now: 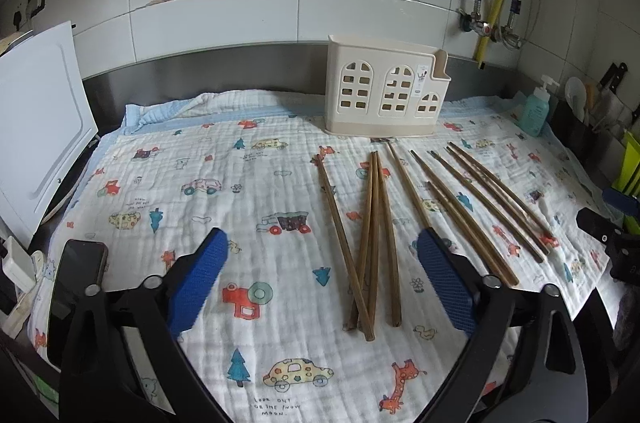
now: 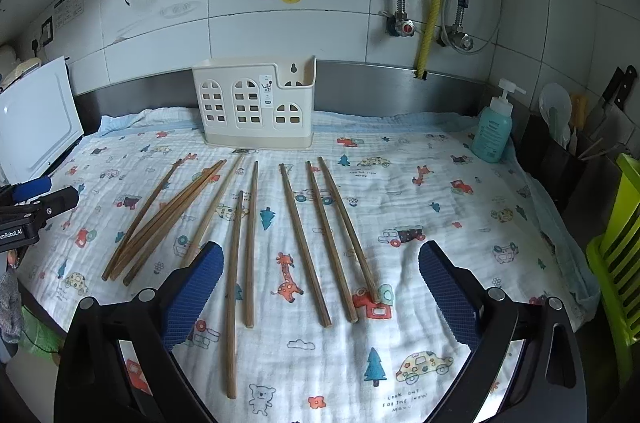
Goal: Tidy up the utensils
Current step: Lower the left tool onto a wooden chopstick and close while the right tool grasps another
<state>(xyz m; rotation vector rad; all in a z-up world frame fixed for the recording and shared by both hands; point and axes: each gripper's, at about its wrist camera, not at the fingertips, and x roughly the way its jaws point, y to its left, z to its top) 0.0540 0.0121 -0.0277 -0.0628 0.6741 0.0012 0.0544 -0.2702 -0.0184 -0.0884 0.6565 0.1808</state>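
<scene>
Ten brown wooden chopsticks (image 2: 304, 243) are laid loose on the white printed muslin cloth (image 2: 440, 191) that covers the counter. Four of them (image 1: 370, 243) are bunched and crossed at their near ends, on the left of the spread. The other six are fanned out beside them, mostly apart from one another; two on the far right (image 2: 340, 227) lie nearly parallel, just beside each other.

The cream plastic utensil holder with arched window cut-outs (image 2: 252, 107) is stood upright at the back of the cloth, against the steel backsplash, just beyond the chopstick tips. Nothing can be seen inside it from these views.

The left gripper (image 1: 322, 283) is held wide open over the cloth, blue pads (image 1: 196, 283) well apart, nothing gripped; the crossed bunch is framed between its fingers. The right gripper (image 2: 320, 295) is likewise spread wide and empty, with several of the fanned sticks seen between its fingers.

A white cutting board (image 1: 40, 135) is leaned at the left edge. A teal pump soap bottle (image 2: 493, 131) is stood at the right rear of the cloth. A dark phone (image 1: 76, 295) is lying at the near left.
</scene>
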